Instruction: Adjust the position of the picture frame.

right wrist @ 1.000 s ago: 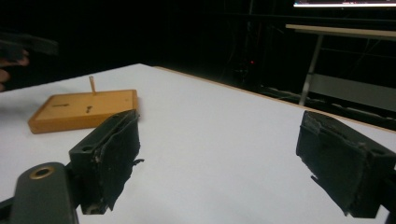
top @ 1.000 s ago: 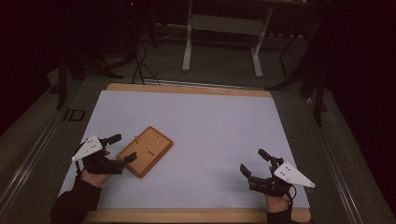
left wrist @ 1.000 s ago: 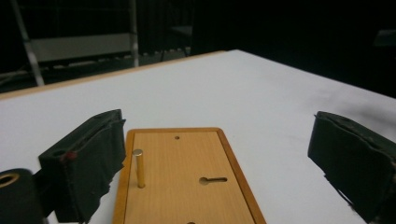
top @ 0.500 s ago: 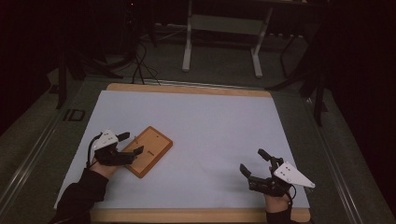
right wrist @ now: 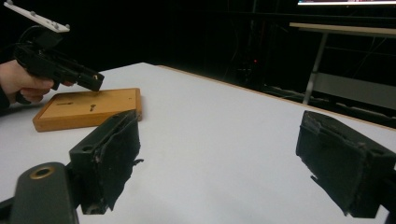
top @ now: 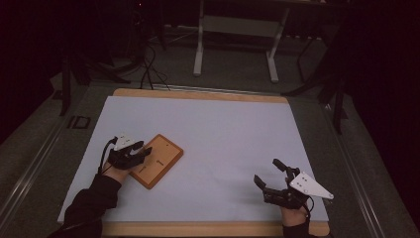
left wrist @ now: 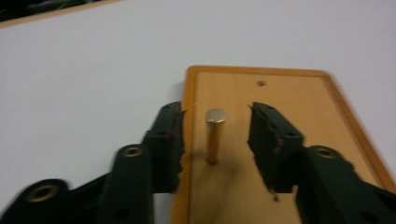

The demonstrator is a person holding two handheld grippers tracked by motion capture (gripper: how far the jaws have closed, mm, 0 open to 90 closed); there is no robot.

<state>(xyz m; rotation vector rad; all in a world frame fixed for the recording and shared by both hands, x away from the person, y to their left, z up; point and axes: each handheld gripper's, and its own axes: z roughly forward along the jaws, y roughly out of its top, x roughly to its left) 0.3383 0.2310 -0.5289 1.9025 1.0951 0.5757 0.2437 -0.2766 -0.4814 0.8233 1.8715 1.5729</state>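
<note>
A flat wooden board (top: 161,161) lies on the left part of the white table top. A short brass-coloured peg (left wrist: 215,135) stands upright in the board (left wrist: 280,93) near its left edge. My left gripper (top: 143,148) hovers low over that end of the board. It is open, one jaw on each side of the peg without touching it, as the left gripper view (left wrist: 216,112) shows. My right gripper (top: 266,171) rests near the front right of the table, open, with nothing between its jaws (right wrist: 222,126). The right gripper view also shows the board (right wrist: 88,109) and the left gripper (right wrist: 88,79) farther off.
The white sheet (top: 223,134) covers a wood-edged table (top: 198,94). A small hole (left wrist: 261,84) sits near the board's far end. Beyond the table stand a metal frame (top: 233,44) and cables (top: 146,64) on the dark floor.
My left gripper has moved right and forward from beside the board until its jaws straddle the peg. The right gripper has stayed put.
</note>
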